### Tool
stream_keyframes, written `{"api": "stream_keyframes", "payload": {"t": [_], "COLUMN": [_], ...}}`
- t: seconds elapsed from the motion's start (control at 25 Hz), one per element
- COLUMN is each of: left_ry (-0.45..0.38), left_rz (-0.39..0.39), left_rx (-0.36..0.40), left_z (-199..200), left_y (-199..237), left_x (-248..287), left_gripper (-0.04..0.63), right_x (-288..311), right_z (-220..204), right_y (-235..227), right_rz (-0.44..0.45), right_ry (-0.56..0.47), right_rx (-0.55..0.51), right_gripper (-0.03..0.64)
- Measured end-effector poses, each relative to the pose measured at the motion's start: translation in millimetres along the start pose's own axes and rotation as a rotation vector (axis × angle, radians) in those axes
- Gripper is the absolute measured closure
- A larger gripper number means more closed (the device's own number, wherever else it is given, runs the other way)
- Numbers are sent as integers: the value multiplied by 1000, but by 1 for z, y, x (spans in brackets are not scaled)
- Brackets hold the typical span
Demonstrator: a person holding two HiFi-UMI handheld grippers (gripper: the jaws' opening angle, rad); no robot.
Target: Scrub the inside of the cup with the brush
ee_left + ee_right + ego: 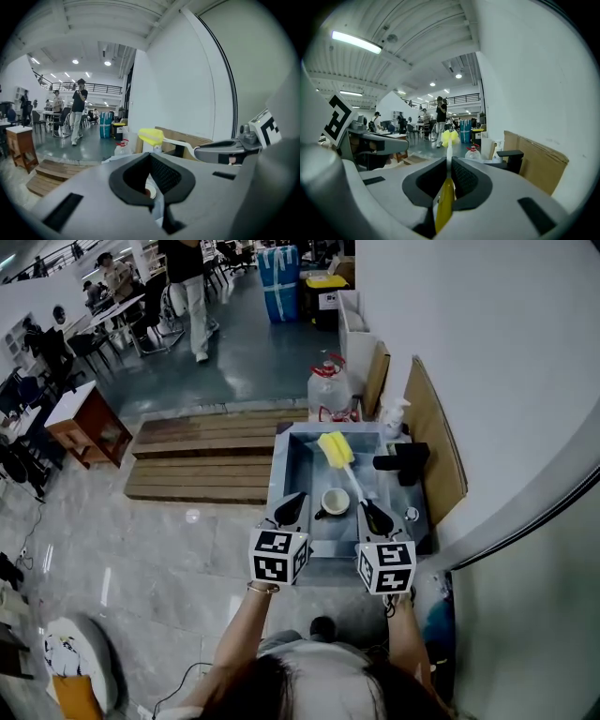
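Observation:
A white cup (335, 501) stands upright in the metal sink (292, 465), its handle pointing left. My right gripper (377, 518) is shut on the brush's handle, just right of the cup. The brush (343, 465) slants up and away over the sink, and its yellow sponge head (335, 448) hangs beyond the cup, outside it. In the right gripper view the handle (446, 197) runs between the jaws to the sponge head (450, 137). My left gripper (289, 509) is shut and empty, just left of the cup. In the left gripper view the cup's rim (150, 191) shows below the jaws.
A black faucet (403, 460) sits at the sink's right side. A water jug (330, 390), a spray bottle (394, 416) and cardboard sheets (433, 442) stand behind it against the white wall. A wooden pallet (202, 456) lies left. People stand far back.

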State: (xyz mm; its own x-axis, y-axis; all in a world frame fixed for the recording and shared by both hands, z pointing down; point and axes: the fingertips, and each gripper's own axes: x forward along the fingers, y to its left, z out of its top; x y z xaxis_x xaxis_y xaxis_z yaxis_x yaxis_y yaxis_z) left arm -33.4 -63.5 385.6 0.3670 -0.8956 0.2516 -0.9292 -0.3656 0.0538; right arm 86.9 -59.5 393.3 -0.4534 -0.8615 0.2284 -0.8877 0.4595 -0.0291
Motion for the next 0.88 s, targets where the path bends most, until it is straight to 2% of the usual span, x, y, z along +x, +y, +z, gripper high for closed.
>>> {"api": "stream_keyframes", "payload": {"t": [0.88], "left_ry": [-106], "left_rz": [-61], "left_rx": [21], "left_z": [33], "left_y": [-9], "left_x": [-40], "left_gripper": [586], "right_x": [-22], "right_z": [28], "right_y": [25], "right_rz": [-45], "right_ry": [-86], "right_rx": [-29], "right_gripper": [569]}}
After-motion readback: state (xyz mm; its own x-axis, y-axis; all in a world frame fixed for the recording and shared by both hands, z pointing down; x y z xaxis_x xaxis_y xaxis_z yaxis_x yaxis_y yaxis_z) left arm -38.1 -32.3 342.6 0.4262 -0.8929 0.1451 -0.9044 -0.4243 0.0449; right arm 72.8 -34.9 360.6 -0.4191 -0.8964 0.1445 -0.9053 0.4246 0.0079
